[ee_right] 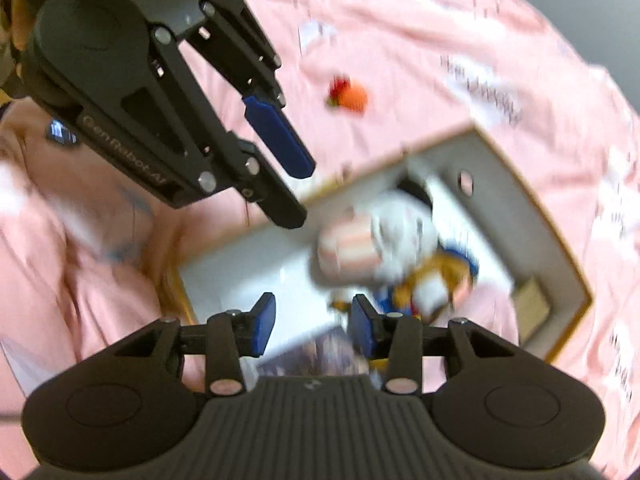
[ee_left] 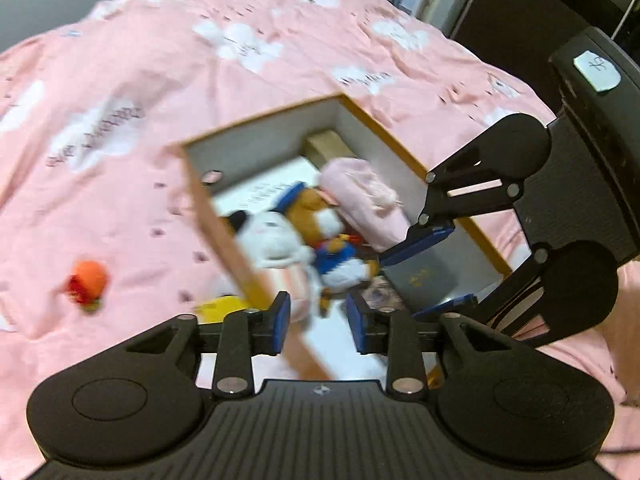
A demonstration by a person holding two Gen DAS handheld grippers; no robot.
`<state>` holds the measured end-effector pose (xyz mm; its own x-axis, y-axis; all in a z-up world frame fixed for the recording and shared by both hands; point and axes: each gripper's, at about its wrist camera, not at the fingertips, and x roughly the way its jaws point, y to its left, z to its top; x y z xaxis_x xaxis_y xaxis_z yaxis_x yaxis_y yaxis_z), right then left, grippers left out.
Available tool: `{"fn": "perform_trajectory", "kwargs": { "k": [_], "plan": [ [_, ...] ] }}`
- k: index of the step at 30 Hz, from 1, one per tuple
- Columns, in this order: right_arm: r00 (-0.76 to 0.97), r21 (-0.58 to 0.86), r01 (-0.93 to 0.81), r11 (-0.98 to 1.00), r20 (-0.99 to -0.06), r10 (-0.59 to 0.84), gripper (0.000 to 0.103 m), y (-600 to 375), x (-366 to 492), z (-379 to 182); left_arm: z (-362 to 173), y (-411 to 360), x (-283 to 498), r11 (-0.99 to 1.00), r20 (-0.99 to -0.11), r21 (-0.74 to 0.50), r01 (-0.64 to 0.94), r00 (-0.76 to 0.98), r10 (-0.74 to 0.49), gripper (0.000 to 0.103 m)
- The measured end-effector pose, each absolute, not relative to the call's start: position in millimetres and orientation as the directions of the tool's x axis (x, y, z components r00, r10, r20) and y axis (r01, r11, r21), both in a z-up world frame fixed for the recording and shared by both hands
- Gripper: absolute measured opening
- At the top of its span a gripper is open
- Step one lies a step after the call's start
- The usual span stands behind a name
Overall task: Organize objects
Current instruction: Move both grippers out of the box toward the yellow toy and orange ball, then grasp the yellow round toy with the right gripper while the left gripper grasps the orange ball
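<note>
We see an open box (ee_left: 208, 216), tan outside and white inside, lying on a pink cloud-print bedspread (ee_left: 160, 60). Inside it lie a white plush toy (ee_left: 276, 240), a brown plush in blue sailor clothes (ee_left: 332, 248) and a pink plush (ee_left: 360, 196). Out on the bedspread, well apart from the box, sits a small orange-red toy (ee_left: 86, 282). Above the box, the left gripper (ee_left: 318, 326) and right gripper (ee_right: 312, 326) both stand apart, holding nothing.
</note>
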<state>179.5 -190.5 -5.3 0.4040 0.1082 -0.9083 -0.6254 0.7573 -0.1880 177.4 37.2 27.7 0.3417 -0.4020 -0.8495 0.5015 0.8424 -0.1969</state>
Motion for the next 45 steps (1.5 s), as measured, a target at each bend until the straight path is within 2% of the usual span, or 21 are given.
{"fn": "perform_trajectory", "kwargs": {
  "k": [1,5,8,12,14,16,17,18,21,24,31,37,41,43,45],
  "plan": [
    [0.419,-0.188,-0.632,0.752,-0.899,0.128,0.044,-184.9,180.6,-4.1,20.3,35.4,170.8,0.851,-0.852,-0.183,0.493,0.353,-0.388,0.043],
    [0.474,-0.241,-0.670,0.703,-0.867,0.155,0.049,-158.4,200.6,-3.1,26.7,70.2,172.2,0.883,-0.855,-0.120,0.453,0.405,-0.324,0.044],
    [0.477,-0.290,-0.700,0.652,-0.870,0.125,0.055,-130.4,217.3,-8.1,21.4,88.6,174.2,0.893,-0.861,-0.042,0.448,0.438,-0.261,0.047],
    [0.458,-0.352,-0.723,0.594,-0.888,0.032,0.061,-92.1,251.3,-46.0,13.9,109.4,176.2,0.892,-0.862,0.057,0.448,0.473,-0.182,0.050],
    [0.433,-0.353,-0.722,0.595,-0.901,-0.008,0.061,-72.2,249.2,-27.8,12.6,121.5,176.8,0.893,-0.866,0.054,0.447,0.466,-0.180,0.050],
    [0.387,-0.329,-0.722,0.609,-0.921,-0.039,0.069,-55.2,268.7,-41.0,6.2,130.2,179.8,0.896,-0.868,0.026,0.443,0.455,-0.199,0.050],
    [0.370,-0.319,-0.721,0.615,-0.928,-0.048,0.076,-53.8,278.3,-45.4,2.9,134.4,182.4,0.897,-0.875,0.002,0.442,0.435,-0.213,0.050],
    [0.362,-0.323,-0.712,0.623,-0.930,-0.068,0.077,-50.9,287.5,-50.6,0.6,138.3,184.5,0.898,-0.879,-0.023,0.439,0.419,-0.227,0.050],
    [0.320,-0.323,-0.718,0.617,-0.940,-0.119,0.077,-48.0,298.6,-72.1,-7.2,148.7,191.1,0.906,-0.872,-0.072,0.417,0.415,-0.260,0.050],
    [0.281,-0.330,-0.727,0.603,-0.943,-0.178,0.077,-53.7,323.6,-92.7,-12.9,153.1,197.3,0.902,-0.871,-0.056,0.429,0.421,-0.255,0.050],
    [0.245,-0.357,-0.770,0.529,-0.931,-0.272,0.077,-61.6,319.7,-117.5,-30.9,157.9,213.4,0.892,-0.893,-0.021,0.453,0.392,-0.220,0.050],
    [0.186,-0.316,-0.787,0.530,-0.941,-0.284,0.076,-64.9,325.4,-130.8,-42.3,165.1,221.0,0.894,-0.901,-0.015,0.449,0.382,-0.207,0.050],
    [0.161,-0.297,-0.803,0.518,-0.943,-0.291,0.068,-64.8,323.9,-134.7,-47.8,168.4,223.4,0.893,-0.901,-0.020,0.450,0.379,-0.211,0.050],
    [0.135,-0.268,-0.804,0.530,-0.951,-0.278,0.060,-67.0,324.1,-134.2,-50.2,169.2,224.1,0.892,-0.901,-0.024,0.452,0.377,-0.215,0.050],
    [0.131,-0.261,-0.804,0.535,-0.954,-0.269,0.060,-68.8,323.0,-132.8,-53.3,169.1,225.0,0.890,-0.903,-0.031,0.455,0.369,-0.220,0.050]
  ]
}}
